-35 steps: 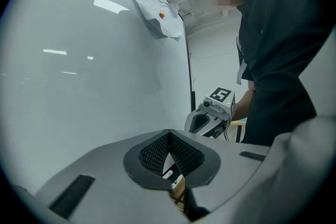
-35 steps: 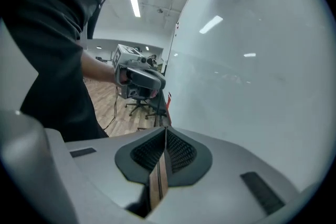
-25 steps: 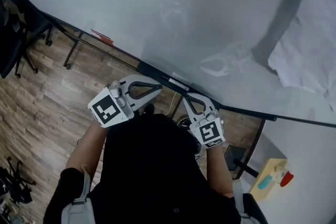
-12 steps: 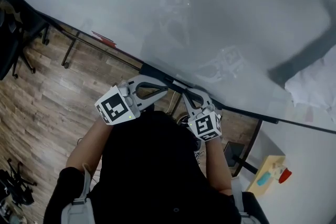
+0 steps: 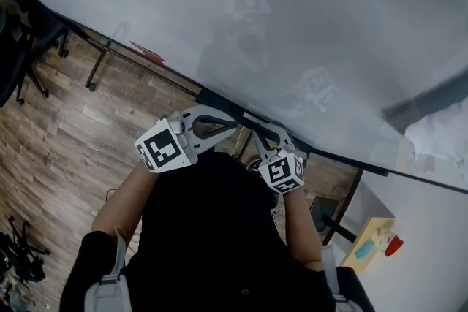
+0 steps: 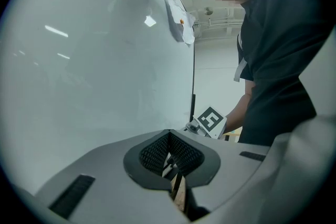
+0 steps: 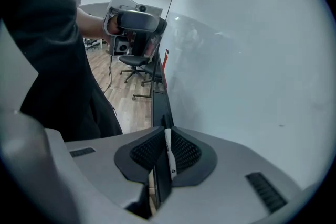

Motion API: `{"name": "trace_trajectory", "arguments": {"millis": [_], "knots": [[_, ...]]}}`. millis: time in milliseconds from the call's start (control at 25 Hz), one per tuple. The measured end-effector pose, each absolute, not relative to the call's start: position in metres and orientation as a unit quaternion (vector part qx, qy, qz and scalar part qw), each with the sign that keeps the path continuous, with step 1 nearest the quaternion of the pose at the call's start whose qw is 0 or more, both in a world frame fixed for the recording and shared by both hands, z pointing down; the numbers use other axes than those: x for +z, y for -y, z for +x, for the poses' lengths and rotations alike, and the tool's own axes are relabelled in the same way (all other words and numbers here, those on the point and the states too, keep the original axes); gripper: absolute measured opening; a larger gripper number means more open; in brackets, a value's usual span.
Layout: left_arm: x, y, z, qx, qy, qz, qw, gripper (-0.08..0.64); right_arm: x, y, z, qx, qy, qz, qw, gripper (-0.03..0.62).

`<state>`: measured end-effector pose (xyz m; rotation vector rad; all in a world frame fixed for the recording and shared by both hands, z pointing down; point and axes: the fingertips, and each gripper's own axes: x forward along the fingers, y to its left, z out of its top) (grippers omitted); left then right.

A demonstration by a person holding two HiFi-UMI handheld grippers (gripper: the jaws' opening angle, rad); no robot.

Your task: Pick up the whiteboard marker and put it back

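Head view: hand-held grippers [image 5: 238,123] [image 5: 259,129] point forward.

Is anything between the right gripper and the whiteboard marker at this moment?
Nothing visible does. The marker lies in the narrow gap between the jaws of the right gripper, along the black ledge under the whiteboard. Whether the jaws pinch it I cannot tell. The left gripper is shut and empty.

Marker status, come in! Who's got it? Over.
Right tongs shut on whiteboard marker. Left tongs shut, empty. Nothing blocking the tray ahead.
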<state>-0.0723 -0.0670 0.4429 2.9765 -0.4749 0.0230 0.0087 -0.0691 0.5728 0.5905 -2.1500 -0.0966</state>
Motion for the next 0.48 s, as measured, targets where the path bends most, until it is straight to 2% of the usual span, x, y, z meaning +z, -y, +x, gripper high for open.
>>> {"name": "trace_trajectory", "arguments": {"millis": [80,200,480], "knots": [[0.443,0.064,-0.071,0.004,0.148,0.986,0.071,0.012,0.577,0.068,0.008,-0.035,0.866,0.233,0.442,0.025],[0.442,0.061,-0.069,0.001,0.136,0.988,0.072,0.012,0.583,0.068,0.006,-0.028,0.866,0.231,0.443,0.094],[0.444,0.06,-0.07,-0.003,0.138,0.988,0.074,0.012,0.594,0.072,0.007,-0.057,0.847,0.238,0.471,0.094]]}}
